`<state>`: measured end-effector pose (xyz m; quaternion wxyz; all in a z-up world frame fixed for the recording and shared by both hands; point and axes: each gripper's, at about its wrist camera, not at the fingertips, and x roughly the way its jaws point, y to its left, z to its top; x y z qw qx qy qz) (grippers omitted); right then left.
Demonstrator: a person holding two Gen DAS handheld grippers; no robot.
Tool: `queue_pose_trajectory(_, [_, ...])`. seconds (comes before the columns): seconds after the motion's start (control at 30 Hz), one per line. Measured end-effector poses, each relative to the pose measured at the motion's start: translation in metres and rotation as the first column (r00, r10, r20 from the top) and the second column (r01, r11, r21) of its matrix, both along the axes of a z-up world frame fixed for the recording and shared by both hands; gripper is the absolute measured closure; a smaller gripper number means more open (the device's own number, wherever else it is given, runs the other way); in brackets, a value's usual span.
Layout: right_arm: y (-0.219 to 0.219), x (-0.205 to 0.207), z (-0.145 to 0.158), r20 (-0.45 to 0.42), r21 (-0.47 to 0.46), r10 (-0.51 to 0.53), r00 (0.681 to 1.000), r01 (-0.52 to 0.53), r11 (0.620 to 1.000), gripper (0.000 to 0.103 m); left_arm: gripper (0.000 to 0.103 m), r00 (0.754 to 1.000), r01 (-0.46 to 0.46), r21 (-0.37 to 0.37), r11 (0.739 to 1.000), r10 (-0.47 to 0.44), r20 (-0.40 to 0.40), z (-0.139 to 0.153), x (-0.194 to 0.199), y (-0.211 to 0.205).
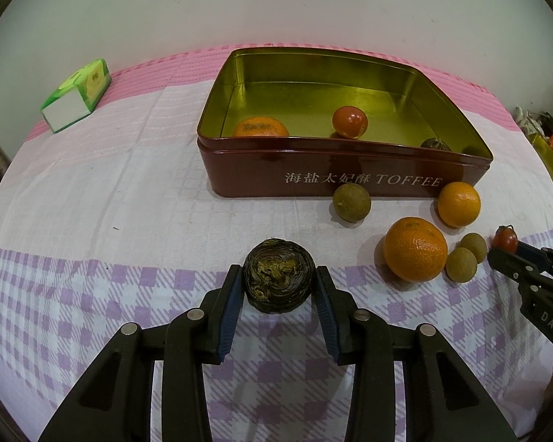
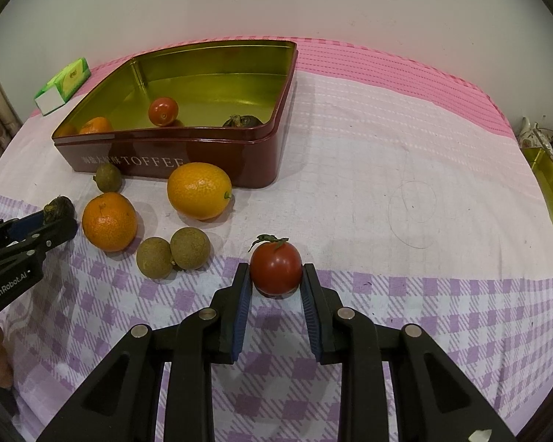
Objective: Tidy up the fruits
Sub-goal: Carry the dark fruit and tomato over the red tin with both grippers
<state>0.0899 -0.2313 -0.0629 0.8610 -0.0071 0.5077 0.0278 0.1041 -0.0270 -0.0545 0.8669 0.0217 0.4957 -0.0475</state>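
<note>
A: What does the left gripper (image 1: 279,283) have?

B: Its blue pads are clamped on a dark, wrinkled round fruit (image 1: 278,275), one pad on each side, over the lilac checked part of the cloth (image 1: 92,294). In the right wrist view that same gripper (image 2: 61,217) shows at nine o'clock with the dark fruit (image 2: 58,207) at its tip.

A: And the right gripper (image 2: 275,276)?

B: Closed on a small red tomato (image 2: 275,268) with a green stalk on top, pads pressing both sides. From the left wrist view it sits at three o'clock, the right gripper (image 1: 503,248) holding the tomato (image 1: 505,238) at its tip.

A: Where is the tin?

B: The maroon toffee tin (image 1: 350,169) stands open at twelve o'clock from the left gripper. Inside it lie a tangerine (image 1: 260,127), a second tomato (image 1: 349,122) and another dark fruit (image 1: 435,144) against the near wall.

A: What lies loose on the cloth?

B: Just in front of the tin, a brownish-green round fruit (image 1: 351,202) and a smooth orange fruit (image 1: 459,204), the latter close to the tin wall. Nearer, at two o'clock from the held dark fruit, a larger tangerine (image 1: 415,248), with two small brown fruits (image 1: 466,256) touching each other just beside it.

A: Anything else?

B: A green and white carton (image 1: 77,94) at ten o'clock, well apart from the tin.
</note>
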Motion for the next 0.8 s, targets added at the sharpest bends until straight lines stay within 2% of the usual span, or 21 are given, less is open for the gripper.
queue_pose_trajectory(0.47, [0.002,0.004,0.002,-0.033,0.003,0.003,0.999,-0.003,1.0,0.079,0.063,1.0,0.0,-0.005,1.0,0.0,-0.001,0.0,0.0,-0.001])
queue_pose_trajectory(0.63, [0.005,0.002,0.005,-0.032,0.004,0.009,0.999,-0.009,1.0,0.079,0.064,1.0,0.012,-0.021,1.0,-0.012,-0.006,0.003,0.0,-0.002])
queue_pose_trajectory(0.8, [0.005,-0.001,0.018,-0.01,0.01,0.014,1.0,-0.014,1.0,0.079,0.064,0.999,0.024,-0.057,0.998,-0.022,0.029,0.014,-0.001,-0.001])
